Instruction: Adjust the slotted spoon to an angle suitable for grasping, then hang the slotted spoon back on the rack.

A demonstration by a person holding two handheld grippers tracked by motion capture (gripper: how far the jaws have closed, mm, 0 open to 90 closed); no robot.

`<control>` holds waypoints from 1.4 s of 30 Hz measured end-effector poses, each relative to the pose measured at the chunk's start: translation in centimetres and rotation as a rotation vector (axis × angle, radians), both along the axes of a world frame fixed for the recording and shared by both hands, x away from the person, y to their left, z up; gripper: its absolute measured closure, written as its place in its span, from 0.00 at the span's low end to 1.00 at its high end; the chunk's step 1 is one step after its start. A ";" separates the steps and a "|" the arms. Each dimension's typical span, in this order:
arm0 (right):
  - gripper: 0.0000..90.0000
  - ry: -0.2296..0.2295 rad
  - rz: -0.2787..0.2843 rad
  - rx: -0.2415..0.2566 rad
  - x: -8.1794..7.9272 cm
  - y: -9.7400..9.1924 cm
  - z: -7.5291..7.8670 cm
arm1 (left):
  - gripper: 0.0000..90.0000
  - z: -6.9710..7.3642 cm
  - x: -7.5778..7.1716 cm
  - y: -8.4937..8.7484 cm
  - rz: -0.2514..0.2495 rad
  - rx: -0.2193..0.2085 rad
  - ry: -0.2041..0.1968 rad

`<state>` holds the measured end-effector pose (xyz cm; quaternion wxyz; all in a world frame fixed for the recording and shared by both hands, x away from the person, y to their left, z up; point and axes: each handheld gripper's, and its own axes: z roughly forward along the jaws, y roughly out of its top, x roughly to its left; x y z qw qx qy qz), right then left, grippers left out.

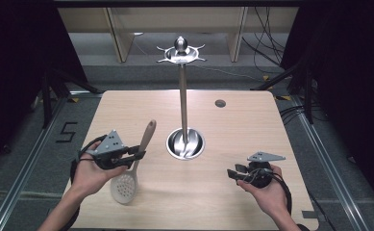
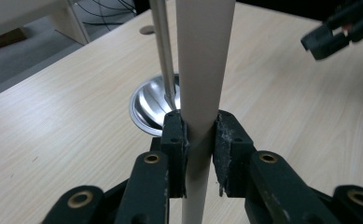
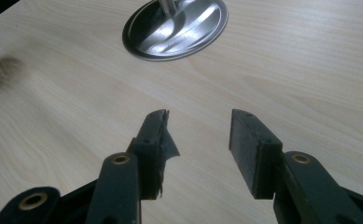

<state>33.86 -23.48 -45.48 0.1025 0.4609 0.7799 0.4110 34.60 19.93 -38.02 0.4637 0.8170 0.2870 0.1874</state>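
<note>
The left gripper [image 2: 198, 135] clamps the slotted spoon [image 1: 132, 166], seemingly light, stiff and smooth, mid-handle, while the right gripper [image 3: 198, 135] gapes empty.

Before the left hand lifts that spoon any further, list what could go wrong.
1. The left hand-held gripper clamps the spoon on its smooth handle, with the slotted head hanging below; it could swing or slip in the jaws.
2. The stand's pole is right beside the handle, so a careless lift might knock it.
3. The right hand-held gripper is open and off to the side, too far to steady anything quickly.
</note>
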 end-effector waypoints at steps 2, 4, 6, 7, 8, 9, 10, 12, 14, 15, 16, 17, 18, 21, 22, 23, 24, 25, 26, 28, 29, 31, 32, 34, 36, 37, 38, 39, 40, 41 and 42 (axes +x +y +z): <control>0.63 0.008 -0.012 -0.010 -0.1 0.0 0.1 | 0.83 0.0 -0.3 0.4 0.041 -0.063 0.003; 0.63 0.013 -0.020 0.000 -0.1 0.0 0.0 | 0.83 0.1 -0.6 0.7 0.086 -0.115 0.003; 0.63 0.001 -0.013 -0.007 0.1 -0.1 0.0 | 0.83 0.2 -1.0 0.8 0.118 -0.149 -0.005; 0.63 0.013 -0.024 0.004 0.0 0.0 0.0 | 0.83 0.3 -1.2 0.9 0.134 -0.163 -0.006; 0.63 0.029 -0.025 0.027 0.0 0.1 -0.1 | 0.83 0.6 -1.4 0.8 0.151 -0.189 -0.015; 0.63 0.029 -0.025 0.027 0.0 0.1 -0.1 | 0.83 0.6 -1.4 0.8 0.151 -0.189 -0.015; 0.63 0.004 -0.029 0.019 0.0 -0.1 -0.2 | 0.83 0.9 -1.4 0.9 0.152 -0.191 -0.027; 0.63 0.007 -0.031 0.019 0.0 -0.1 -0.2 | 0.83 1.1 -1.5 0.8 0.165 -0.199 -0.033; 0.63 -0.001 -0.026 -0.001 0.0 -0.4 -0.1 | 0.83 1.5 -1.5 0.7 0.172 -0.210 -0.052; 0.63 0.024 -0.041 0.013 -0.2 -0.3 0.1 | 0.83 1.6 -1.5 0.5 0.181 -0.231 -0.059; 0.63 0.025 -0.043 0.022 -0.2 -0.2 0.0 | 0.83 1.7 -1.4 0.4 0.179 -0.244 -0.069; 0.62 0.018 -0.047 0.028 -0.2 -0.2 0.0 | 0.83 2.1 -1.3 0.3 0.188 -0.251 -0.079; 0.62 0.007 -0.041 0.026 -0.2 -0.3 0.0 | 0.83 2.3 -1.3 0.2 0.191 -0.244 -0.085; 0.62 0.006 -0.041 0.013 -0.3 -0.4 0.2 | 0.83 2.8 -1.0 0.1 0.199 -0.247 -0.096; 0.62 -0.010 -0.042 0.015 -0.2 -0.4 0.0 | 0.83 2.9 -0.9 0.1 0.205 -0.247 -0.100; 0.62 0.009 -0.042 0.034 -0.2 -0.4 0.1 | 0.83 2.9 -0.8 0.1 0.210 -0.247 -0.102; 0.62 0.014 -0.043 0.040 -0.2 -0.4 0.1 | 0.83 2.9 -0.8 0.1 0.210 -0.247 -0.102; 0.62 0.014 -0.043 0.040 -0.2 -0.4 0.1 | 0.83 3.0 -0.8 0.1 0.213 -0.247 -0.101; 0.62 0.009 -0.062 0.023 -0.1 -0.5 0.2 | 0.83 3.1 -0.7 0.1 0.219 -0.248 -0.104; 0.62 0.012 -0.061 0.023 0.0 -0.5 0.2 | 0.83 3.2 -0.6 0.0 0.224 -0.246 -0.107; 0.62 0.009 -0.055 0.027 0.0 -0.6 0.2 | 0.83 3.3 -0.6 -0.1 0.224 -0.242 -0.109; 0.62 0.011 -0.054 0.026 0.0 -0.6 0.2 | 0.83 3.3 -0.6 -0.3 0.223 -0.243 -0.112; 0.62 0.025 -0.055 0.038 -0.1 -0.6 0.2 | 0.83 3.3 -0.5 -0.4 0.221 -0.240 -0.112; 0.62 -0.004 -0.054 0.038 0.0 -0.8 0.2 | 0.83 3.4 -0.4 -0.5 0.212 -0.224 -0.111; 0.62 0.002 -0.061 0.033 0.2 -0.9 0.1 | 0.83 3.3 -0.2 -0.6 0.213 -0.223 -0.110; 0.62 0.005 -0.054 0.032 0.3 -1.0 0.1 | 0.83 3.3 -0.1 -0.7 0.218 -0.223 -0.111; 0.61 -0.011 -0.052 0.021 0.4 -1.1 0.1 | 0.83 3.3 -0.1 -0.8 0.217 -0.218 -0.113; 0.61 -0.002 -0.051 0.003 0.4 -1.3 0.2 | 0.83 3.3 0.0 -0.9 0.221 -0.222 -0.115; 0.61 -0.030 -0.048 -0.014 0.4 -1.5 0.2 | 0.83 3.3 0.1 -1.0 0.225 -0.225 -0.117; 0.61 -0.030 -0.048 -0.014 0.4 -1.5 0.2 | 0.83 3.3 0.2 -1.2 0.228 -0.230 -0.118; 0.60 -0.016 -0.058 -0.017 0.4 -1.5 0.2 | 0.83 3.3 0.2 -1.4 0.233 -0.235 -0.119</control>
